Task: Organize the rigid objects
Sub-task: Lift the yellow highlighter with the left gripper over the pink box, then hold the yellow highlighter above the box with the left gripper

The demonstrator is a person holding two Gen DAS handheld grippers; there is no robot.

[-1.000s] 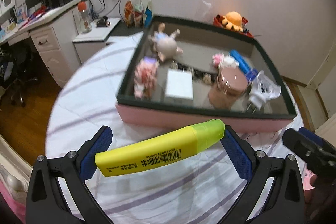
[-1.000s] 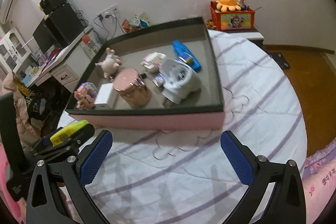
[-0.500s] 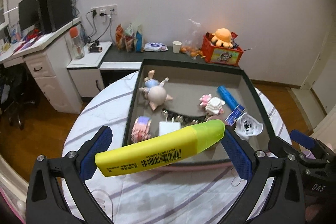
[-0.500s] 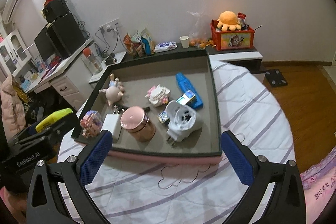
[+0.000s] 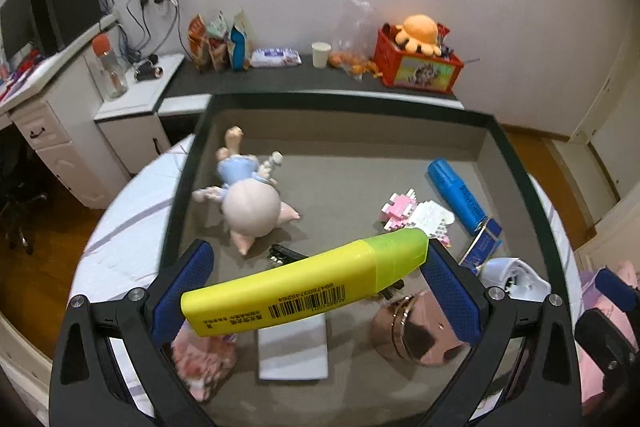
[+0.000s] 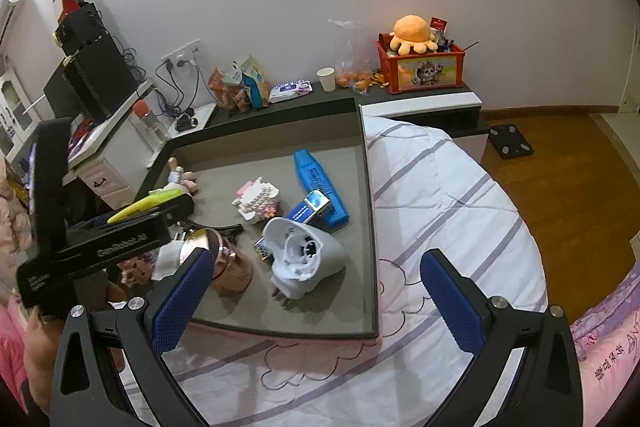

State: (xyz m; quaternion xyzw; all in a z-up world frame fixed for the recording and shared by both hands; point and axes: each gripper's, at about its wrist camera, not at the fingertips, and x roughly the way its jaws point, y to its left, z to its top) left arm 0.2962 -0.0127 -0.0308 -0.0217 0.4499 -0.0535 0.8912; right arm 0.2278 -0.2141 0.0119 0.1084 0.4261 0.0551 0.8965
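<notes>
My left gripper is shut on a yellow highlighter, held crosswise above the near part of a grey tray with dark rim. The tray holds a pig doll, a blue marker, a pink-white block toy, a white charger, a rose-gold jar and a white plug adapter. My right gripper is open and empty, above the tray's near rim. In the right wrist view the left gripper holds the highlighter over the tray's left side.
The tray sits on a round table with a striped white cloth. A low dark shelf behind holds snack bags, a paper cup and a red box with an orange plush. A white desk stands at the left. Wooden floor lies at the right.
My left gripper has risen and moved forward over the tray with the highlighter. My right gripper has also risen and come closer to the tray's near rim.
</notes>
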